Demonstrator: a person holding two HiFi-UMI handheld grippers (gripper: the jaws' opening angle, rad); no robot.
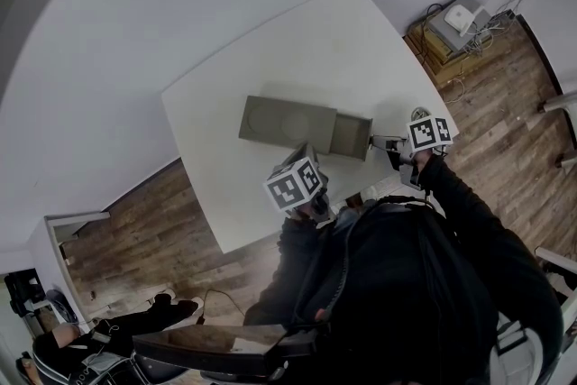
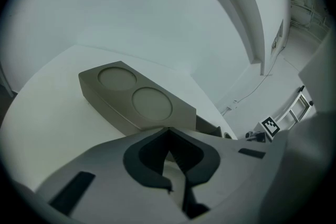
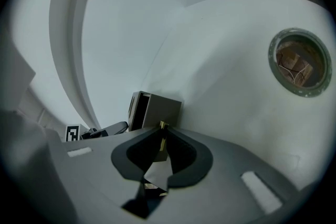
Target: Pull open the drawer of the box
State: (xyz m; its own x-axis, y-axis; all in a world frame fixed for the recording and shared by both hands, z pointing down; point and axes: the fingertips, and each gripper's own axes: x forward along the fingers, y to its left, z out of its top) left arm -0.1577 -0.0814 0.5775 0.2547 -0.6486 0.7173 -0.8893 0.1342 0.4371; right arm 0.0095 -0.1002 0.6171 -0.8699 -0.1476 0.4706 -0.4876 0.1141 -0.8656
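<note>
Lying straight ahead of the right gripper [image 3: 162,126], the drawer [image 3: 155,111] shows its front end toward those jaws, near them but, as far as the right gripper view tells, not touching. The jaws are pressed together. A thin yellowish sliver shows at their tips that I cannot identify, and nothing else sits between them.

The box [image 1: 287,119] rests on the white table [image 1: 225,95]. Its long axis runs directly away from the right gripper, so the drawer slides along that same line, toward the gripper. In the head view the drawer stands partly out of the box's near end with its hollow inside showing, so the task looks well along.

The left gripper [image 2: 168,131] has its jaws closed on nothing. It hangs over the table beside the box's long side, with the 2 round recesses in the box's top ahead of it and to its left, and the drawer off to its right.

The right gripper is the nearer to the drawer front. Any further pull would likely be its job, drawing straight back along the box's length, with the left gripper placed to steady the box.
</note>
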